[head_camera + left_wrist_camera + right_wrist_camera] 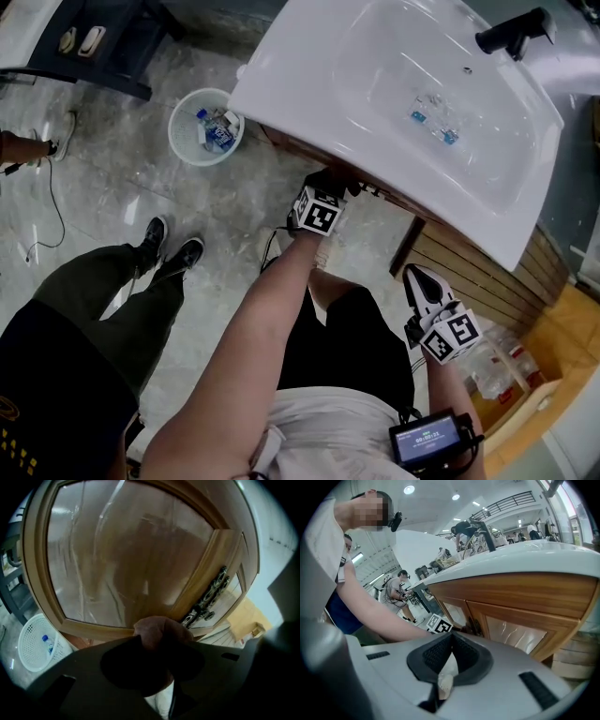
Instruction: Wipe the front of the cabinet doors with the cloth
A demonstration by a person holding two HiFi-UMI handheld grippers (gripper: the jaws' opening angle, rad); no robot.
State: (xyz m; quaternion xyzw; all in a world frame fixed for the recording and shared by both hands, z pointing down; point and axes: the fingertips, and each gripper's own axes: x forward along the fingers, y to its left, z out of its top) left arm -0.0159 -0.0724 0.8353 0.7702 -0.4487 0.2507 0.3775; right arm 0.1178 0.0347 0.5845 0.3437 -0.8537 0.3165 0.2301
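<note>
The wooden cabinet under the white sink [412, 103] has glass-panelled doors [126, 559] with an ornate metal handle [208, 597] where they meet. My left gripper [159, 641] is shut on a brownish wadded cloth [159, 627], held close to the lower frame of the left door. In the head view the left gripper [323, 192] reaches under the sink edge. My right gripper [424, 281] hangs back to the right, away from the doors, pointing up. Its jaws [446, 667] are shut, with only a pale sliver showing between the pads. The doors [513, 632] show beyond it.
A white basket [206, 127] holding bottles stands on the floor left of the cabinet. Another person's legs and black shoes [169, 248] are at the left. Wooden slats [487, 272] and a cardboard box [534, 375] lie right. A dark shelf [103, 42] stands far left.
</note>
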